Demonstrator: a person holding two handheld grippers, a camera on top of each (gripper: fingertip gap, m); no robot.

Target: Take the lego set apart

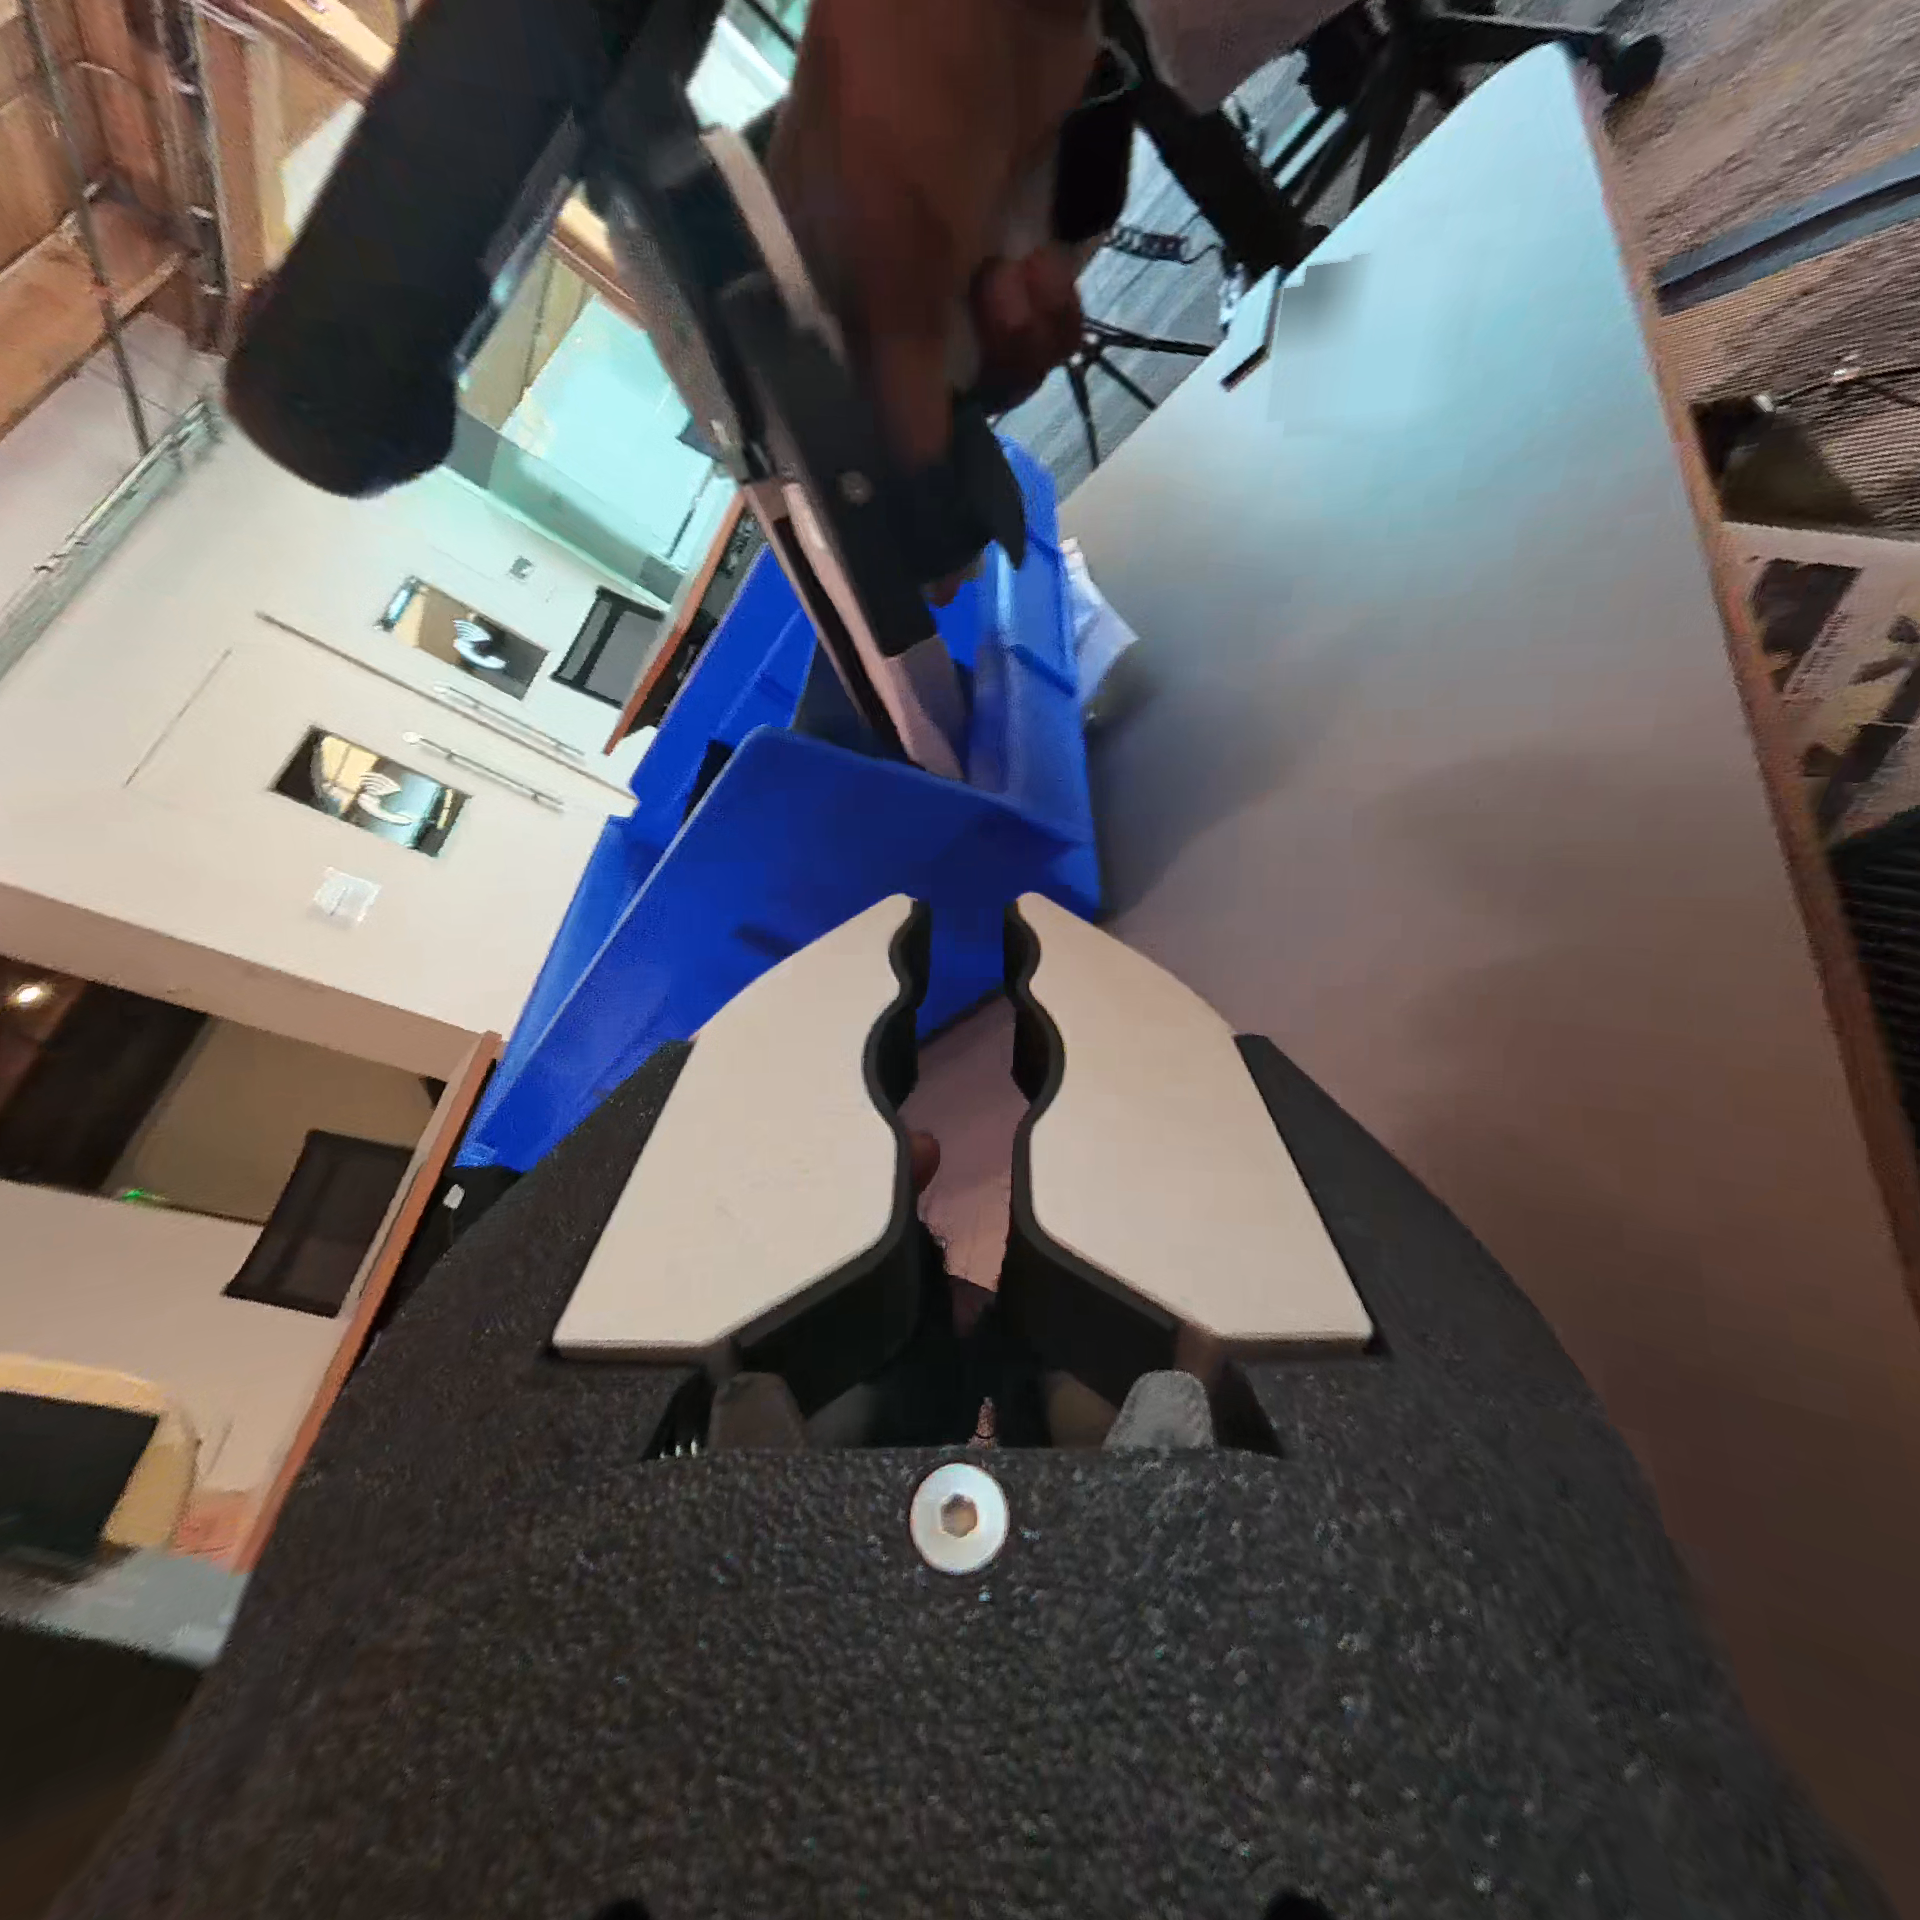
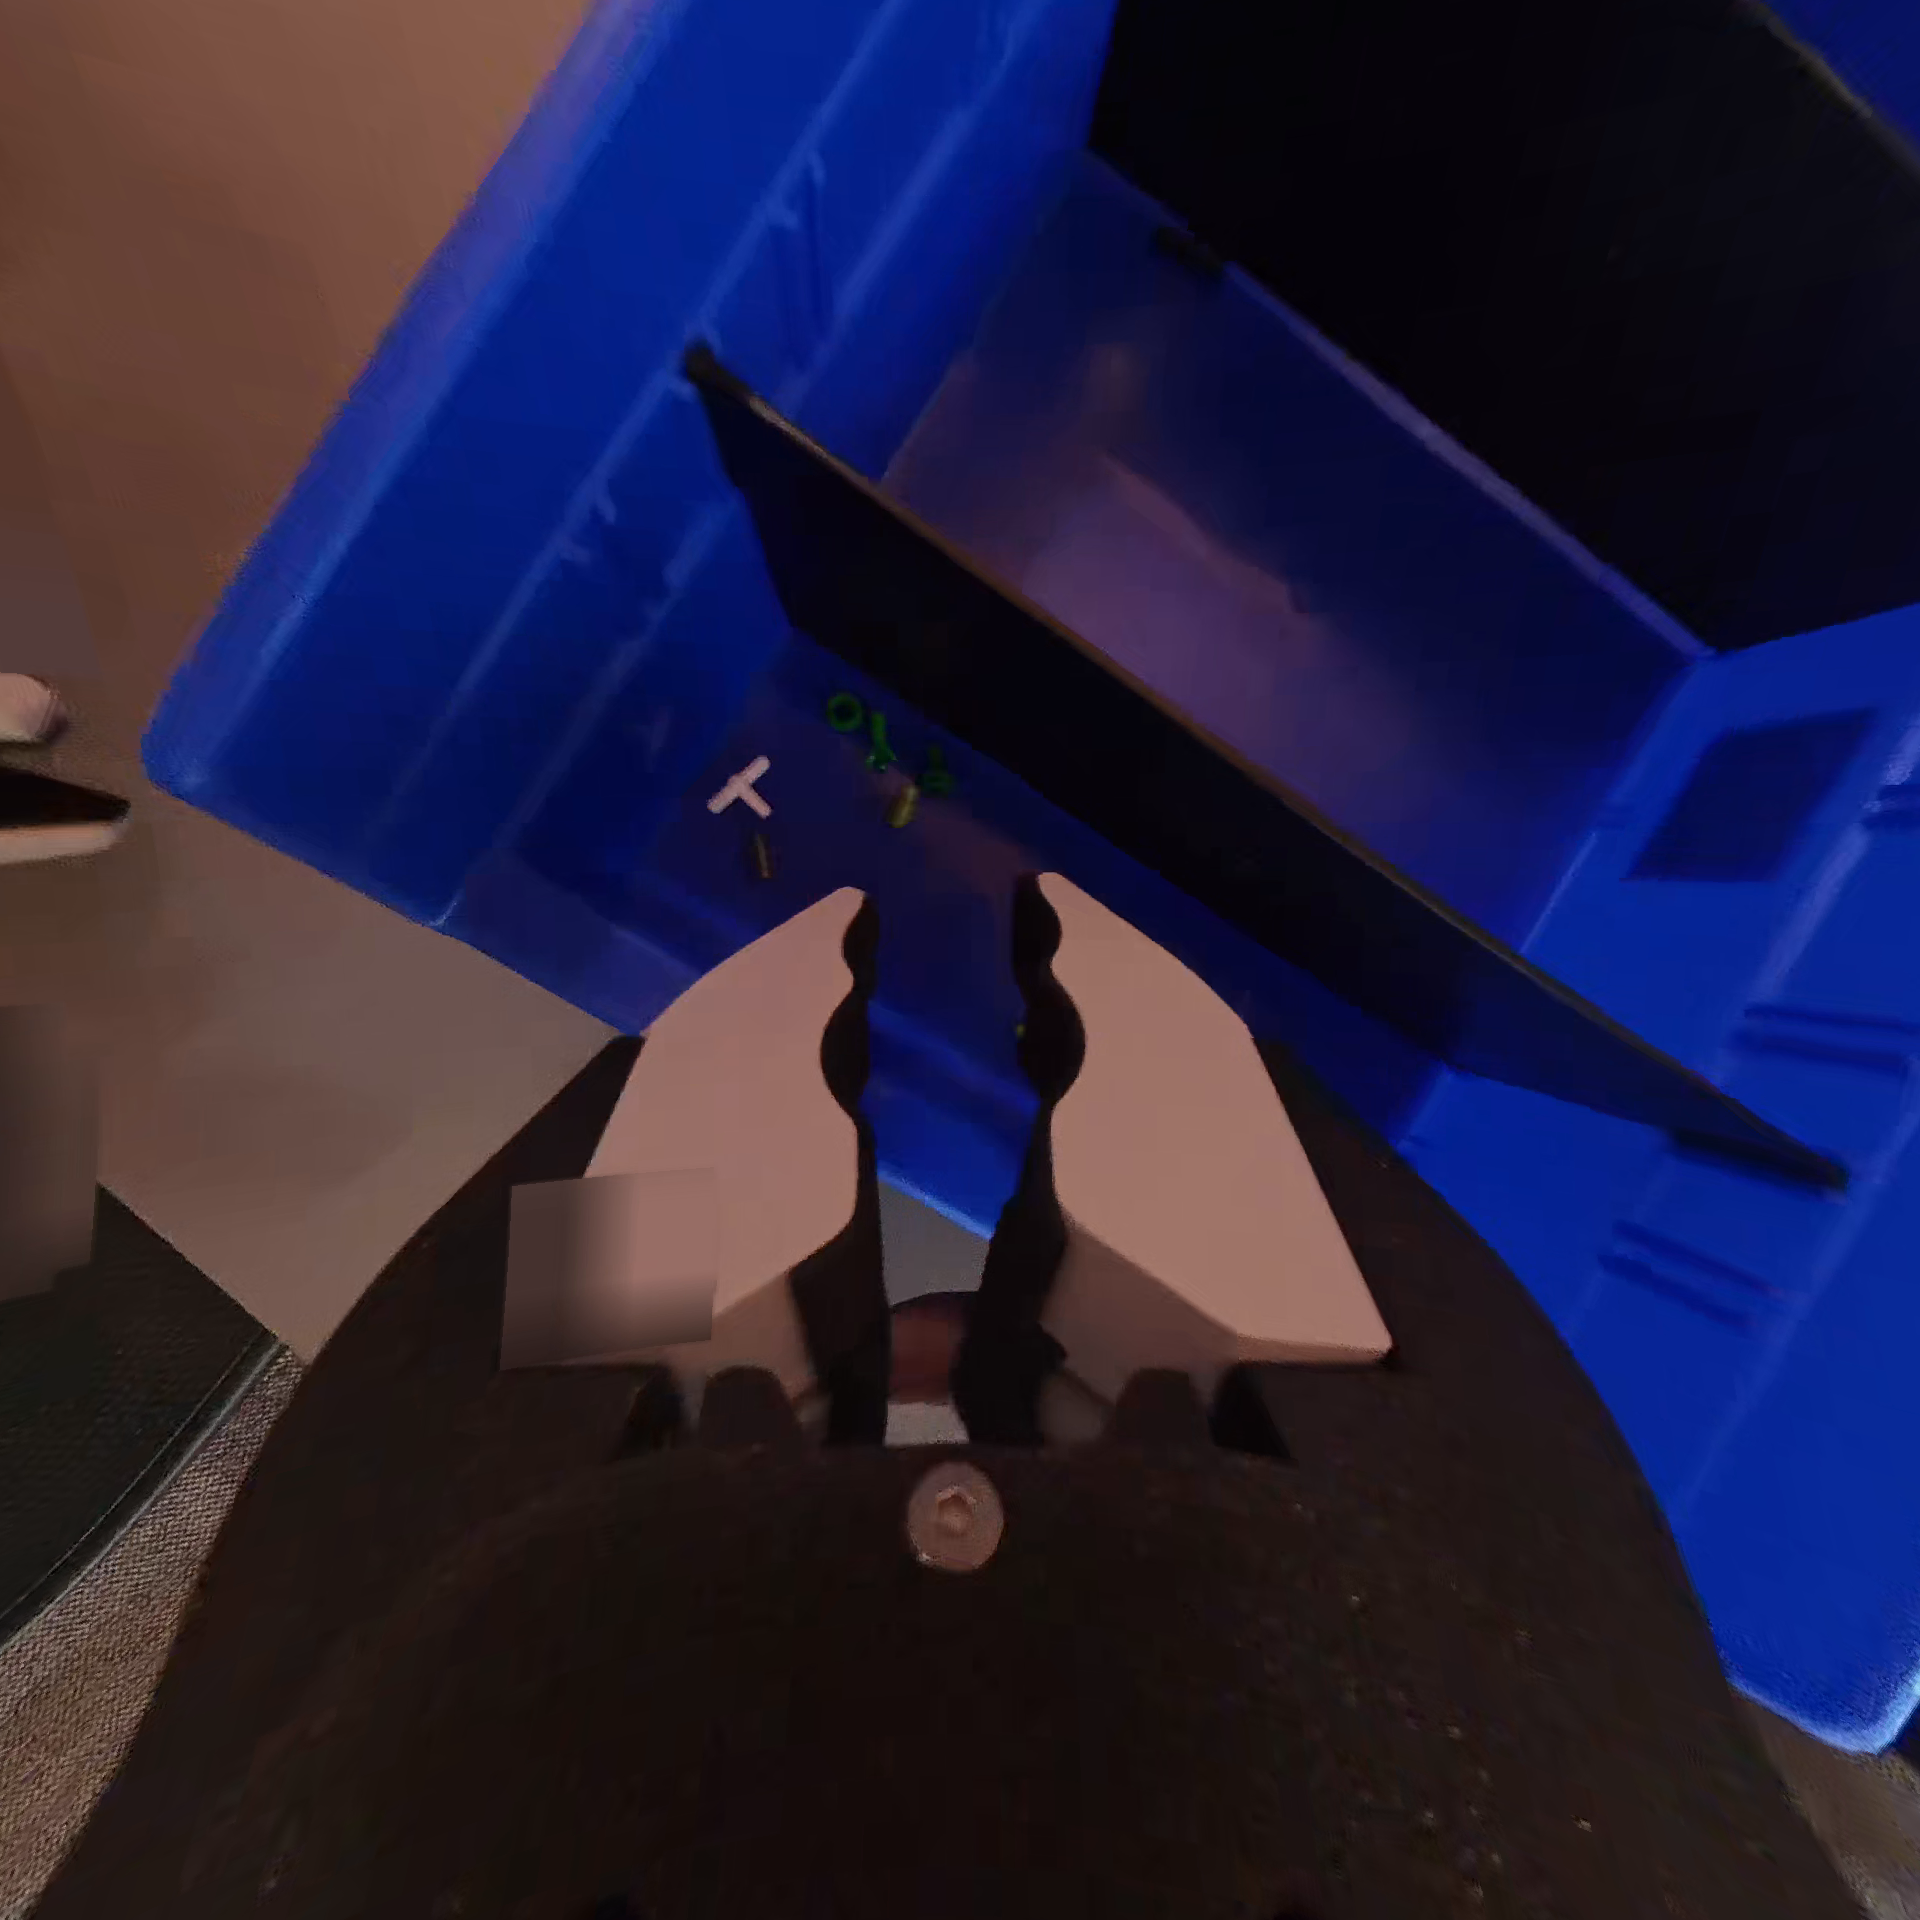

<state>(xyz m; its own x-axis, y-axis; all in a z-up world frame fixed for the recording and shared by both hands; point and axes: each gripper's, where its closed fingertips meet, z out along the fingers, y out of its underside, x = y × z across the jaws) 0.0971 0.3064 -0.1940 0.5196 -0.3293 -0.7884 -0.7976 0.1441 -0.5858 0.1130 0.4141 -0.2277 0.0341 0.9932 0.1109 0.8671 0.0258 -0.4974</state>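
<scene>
Nearest in the right wrist view: right gripper (image 2: 940, 894), fingers (image 2: 748, 1091) parted by a narrow gap, nothing between them, poised over the near rim of the blue bin (image 2: 499, 499). Just beyond, on the bin floor: small loose lego pieces, a white T-shaped piece (image 2: 743, 790), green pieces (image 2: 883, 743) and two dark pins, all lying before a dark divider (image 2: 1143, 727). Behind the divider, a compartment that looks bare.

In the left wrist view: left gripper (image 1: 961, 914), fingers slightly apart and holding nothing, tilted above the grey surface (image 1: 1455, 727) and aimed at the bin's outer wall. Farther off, the other gripper dipping into the bin.

Probably a release or pick of a small part. Best done low and slow, fingers centred on one piece, clear of the divider. Whereabouts of any assembled set: cannot tell.
</scene>
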